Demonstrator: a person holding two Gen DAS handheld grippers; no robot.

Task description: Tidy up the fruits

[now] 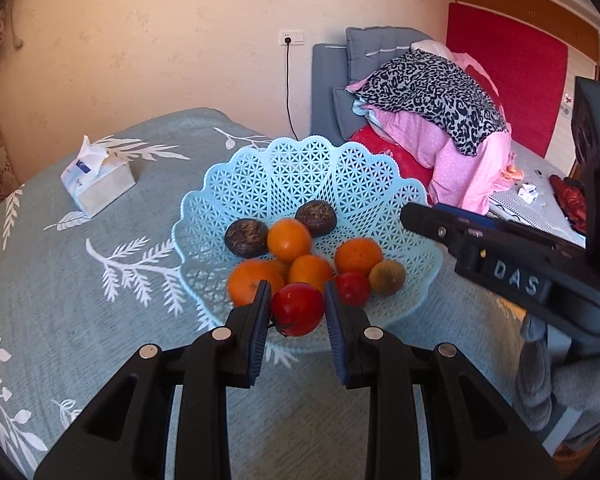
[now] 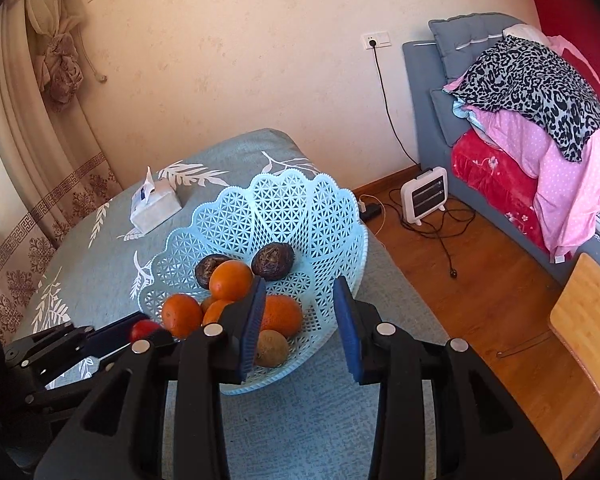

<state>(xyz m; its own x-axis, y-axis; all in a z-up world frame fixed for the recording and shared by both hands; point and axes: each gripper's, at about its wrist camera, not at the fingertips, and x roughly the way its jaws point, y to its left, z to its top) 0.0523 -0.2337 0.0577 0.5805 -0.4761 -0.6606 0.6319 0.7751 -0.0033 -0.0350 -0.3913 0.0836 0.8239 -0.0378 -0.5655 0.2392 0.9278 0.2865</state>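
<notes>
A light blue lattice basket (image 1: 300,168) (image 2: 300,216) sits on the teal leaf-print table. It holds several oranges (image 1: 288,239) (image 2: 231,280), two dark wrinkled fruits (image 1: 246,238) (image 2: 272,261), a brown fruit (image 1: 387,277) (image 2: 272,348) and a small red fruit (image 1: 352,288). My left gripper (image 1: 296,310) is shut on a red tomato (image 1: 298,309) (image 2: 144,330) over the basket's near rim. My right gripper (image 2: 300,324) is open and empty above the basket's right side; it shows at the right of the left wrist view (image 1: 499,248).
A tissue box (image 1: 98,178) (image 2: 154,204) lies on the table's far left. A bed with piled blankets (image 1: 427,112) (image 2: 539,120) stands to the right. A white heater (image 2: 423,196) and cables lie on the wooden floor. A wooden board (image 2: 583,320) is at right.
</notes>
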